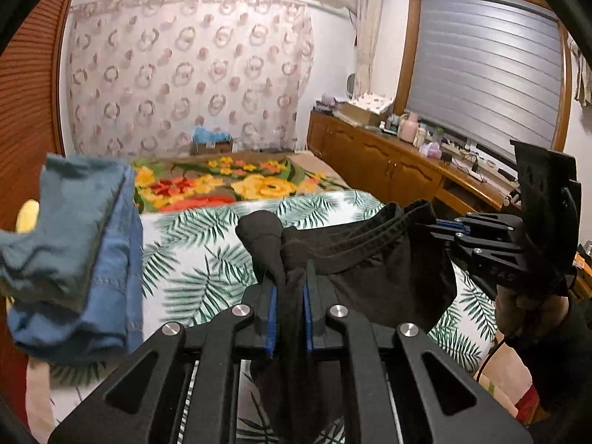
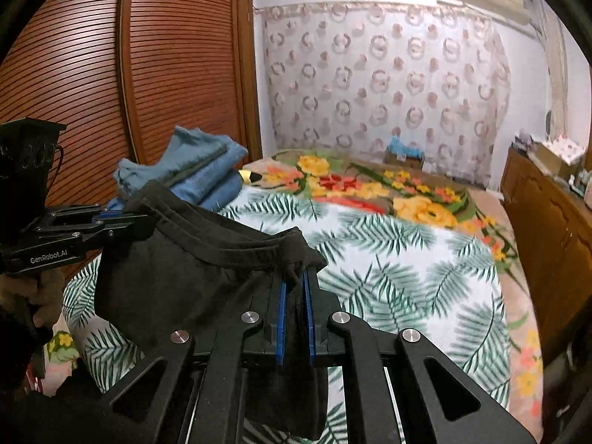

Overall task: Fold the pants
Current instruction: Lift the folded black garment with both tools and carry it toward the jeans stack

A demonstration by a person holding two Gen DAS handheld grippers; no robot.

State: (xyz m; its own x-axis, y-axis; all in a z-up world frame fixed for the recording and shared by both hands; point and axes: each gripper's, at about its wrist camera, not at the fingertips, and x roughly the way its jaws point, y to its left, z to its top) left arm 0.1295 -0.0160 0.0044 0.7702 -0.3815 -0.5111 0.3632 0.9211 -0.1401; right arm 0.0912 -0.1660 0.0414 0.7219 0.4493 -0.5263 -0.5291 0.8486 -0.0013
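Note:
Black pants (image 1: 373, 255) hang in the air above the bed, held by the waistband between both grippers. My left gripper (image 1: 290, 288) is shut on one bunched end of the waistband. My right gripper (image 2: 296, 292) is shut on the other end; the pants (image 2: 192, 270) stretch from it leftward to the left gripper (image 2: 125, 222). In the left wrist view the right gripper (image 1: 440, 225) shows at the right, shut on the waistband. The legs hang below, mostly hidden.
The bed has a palm-leaf sheet (image 2: 388, 270) and a floral blanket (image 2: 370, 185) behind. A stack of folded blue clothes (image 1: 74, 251) lies at the bed's left edge, seen also in the right wrist view (image 2: 199, 174). A wooden louvred wardrobe (image 2: 129, 92) stands left, a wooden cabinet (image 1: 388, 162) right.

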